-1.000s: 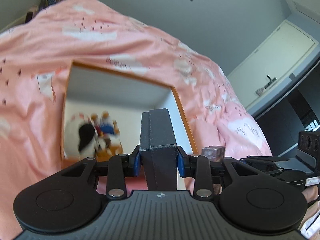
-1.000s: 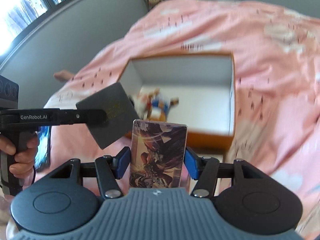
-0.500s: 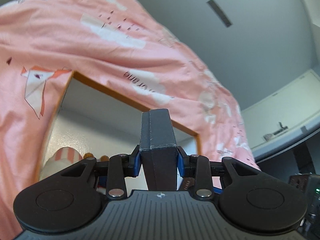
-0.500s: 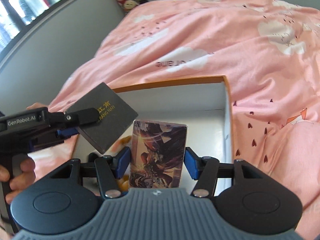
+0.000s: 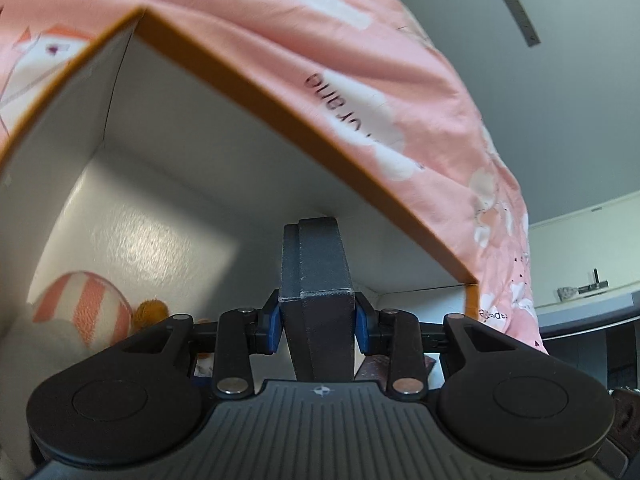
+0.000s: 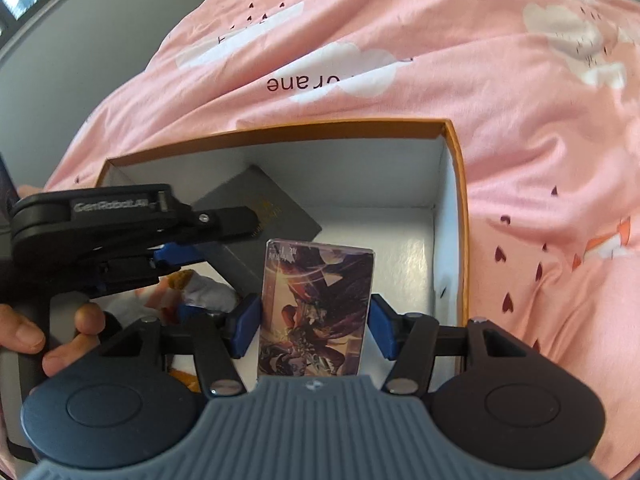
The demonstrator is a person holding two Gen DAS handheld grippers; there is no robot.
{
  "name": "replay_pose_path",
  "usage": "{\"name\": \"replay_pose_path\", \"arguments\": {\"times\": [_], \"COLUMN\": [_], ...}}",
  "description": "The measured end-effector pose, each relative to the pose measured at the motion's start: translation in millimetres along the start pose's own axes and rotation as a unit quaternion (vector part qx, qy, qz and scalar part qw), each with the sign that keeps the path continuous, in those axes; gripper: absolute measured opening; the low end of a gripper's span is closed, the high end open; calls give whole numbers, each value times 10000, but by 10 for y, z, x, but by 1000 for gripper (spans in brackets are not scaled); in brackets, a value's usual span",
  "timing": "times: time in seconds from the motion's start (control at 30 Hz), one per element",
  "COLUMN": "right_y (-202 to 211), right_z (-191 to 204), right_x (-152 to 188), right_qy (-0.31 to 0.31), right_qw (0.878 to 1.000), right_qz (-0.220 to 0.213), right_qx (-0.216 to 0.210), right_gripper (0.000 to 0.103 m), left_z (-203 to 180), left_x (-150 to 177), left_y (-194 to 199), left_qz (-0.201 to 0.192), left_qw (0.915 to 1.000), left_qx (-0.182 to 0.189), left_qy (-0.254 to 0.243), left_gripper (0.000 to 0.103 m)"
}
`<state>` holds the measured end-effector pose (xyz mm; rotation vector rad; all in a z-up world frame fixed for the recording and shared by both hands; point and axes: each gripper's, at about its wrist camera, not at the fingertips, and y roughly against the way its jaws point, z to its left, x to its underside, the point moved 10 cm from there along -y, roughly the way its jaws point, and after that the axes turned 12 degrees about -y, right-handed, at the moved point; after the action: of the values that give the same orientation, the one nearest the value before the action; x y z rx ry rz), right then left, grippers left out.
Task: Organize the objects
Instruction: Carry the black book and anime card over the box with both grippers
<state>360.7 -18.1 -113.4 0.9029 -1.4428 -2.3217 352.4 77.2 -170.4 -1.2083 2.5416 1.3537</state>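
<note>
The striped pink-and-white plush toy (image 5: 86,312) at lower left of the left wrist view is half hidden behind the black left gripper (image 5: 316,316). In the right wrist view, soft toys (image 6: 192,292) (blurred, kinds unclear) sit behind gripper arms; gold lettering on the dark grey flat box (image 6: 260,216) is unreadable.

My left gripper (image 5: 317,318) has its fingers (image 5: 273,322) clamped tight, pointing fwd and tilted down. My left hand (image 6: 48,336) wraps its handle. Right gripper (image 6: 313,326): fingers (image 6: 245,326) pinched shut too, level w/ the left.
</note>
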Motion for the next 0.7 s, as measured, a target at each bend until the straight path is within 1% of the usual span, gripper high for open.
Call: {"name": "replay_pose_path", "arguments": {"times": [0.07, 0.17, 0.2, 0.27, 0.3, 0.33, 0.37, 0.4, 0.43, 0.47, 0.53, 0.57, 0.6, 0.63, 0.7], "right_y": [-23, -50, -56, -66, -72, -73, -73, -75, -75, -75, -79, -80, -79, -76, -76], "right_z": [10, 25, 28, 33, 38, 43, 48, 50, 51, 52, 53, 54, 56, 62, 81], "right_x": [-7, -10, -7, 4, 6, 15, 25, 28, 33, 34, 42, 43, 41, 36, 28], "right_qy": [88, 251, 293, 392, 454, 515, 576, 644, 716, 786, 907, 929, 935, 938, 972], "right_qw": [9999, 9995, 9993, 9987, 9983, 9979, 9974, 9968, 9961, 9952, 9936, 9934, 9934, 9934, 9931], "right_qz": [-5, -35, -40, -56, -58, -57, -56, -57, -66, -79, -79, -72, -60, -52, -47], "right_qx": [88, 198, 237, 318, 350, 384, 424, 469, 520, 575, 663, 675, 666, 653, 651], "right_gripper": [60, 60, 60, 60, 60, 60, 60, 60, 60, 60, 60, 60, 60, 60, 60], "left_z": [46, 53, 61, 75, 72, 69, 59, 45, 33, 25, -13, -35, -66, -90, -101], "left_x": [33, 51, 57, 66, 69, 74, 78, 81, 86, 92, 113, 134, 142, 152, 150], "left_y": [-39, -46, -41, -23, 1, 30, 64, 106, 146, 187, 265, 300, 322, 346, 385], "left_qz": [93, 174, 216, 307, 342, 373, 402, 430, 457, 490, 582, 663, 738, 794, 876], "left_qw": [9999, 9998, 9997, 9993, 9990, 9984, 9977, 9966, 9951, 9928, 9857, 9806, 9748, 9677, 9490], "left_qx": [-49, -94, -117, -181, -225, -281, -321, -349, -390, -475, -557, -551, -546, -577, -748], "left_qy": [83, -45, -61, -124, -201, -312, -452, -604, -780, -983, -1480, -1758, -2033, -2324, -2935], "left_gripper": [40, 40, 43, 54, 62, 67, 68, 71, 78, 78, 78, 77, 74, 72, 71]}}
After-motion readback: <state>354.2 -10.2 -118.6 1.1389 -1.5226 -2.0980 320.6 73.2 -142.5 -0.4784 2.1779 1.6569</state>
